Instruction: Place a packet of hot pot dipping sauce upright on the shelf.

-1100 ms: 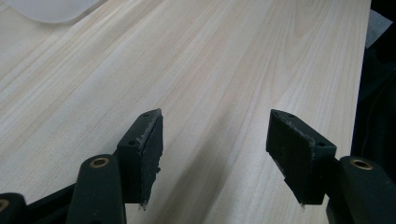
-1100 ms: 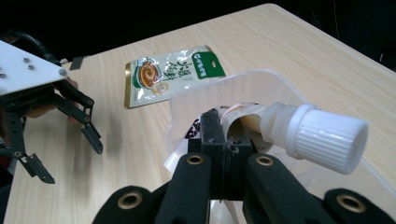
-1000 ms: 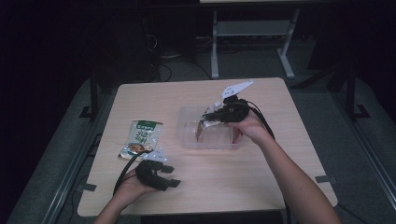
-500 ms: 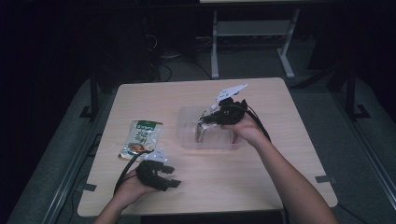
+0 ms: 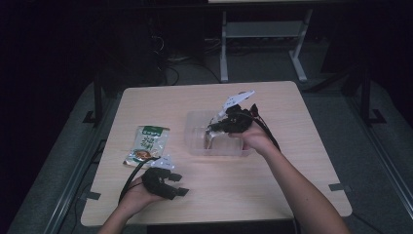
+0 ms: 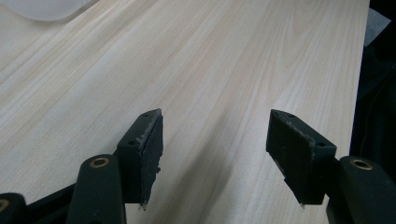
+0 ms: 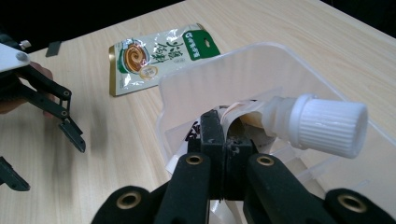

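Note:
My right gripper (image 7: 225, 135) is shut on a soft spouted pouch (image 7: 247, 119) with a white screw cap (image 7: 327, 123), held over the clear plastic bin (image 7: 261, 60). From above, that right gripper (image 5: 216, 127) hangs over the bin (image 5: 195, 141) at mid-table. A flat green and white sachet (image 5: 147, 142) lies on the wood left of the bin; in the right gripper view the sachet (image 7: 159, 53) shows beyond the bin's rim. My left gripper (image 5: 179, 184) rests open near the front left edge. Its jaws (image 6: 215, 149) stand wide apart over bare wood.
The light wooden table (image 5: 292, 170) has free room at the right and front. A corner of the bin (image 6: 46, 7) shows at the top left of the left gripper view. Dark floor, cables and a metal stand (image 5: 263, 34) lie beyond the table.
My right gripper has lifted and tilted slightly over the bin with the pouch in it. The left gripper has stayed put.

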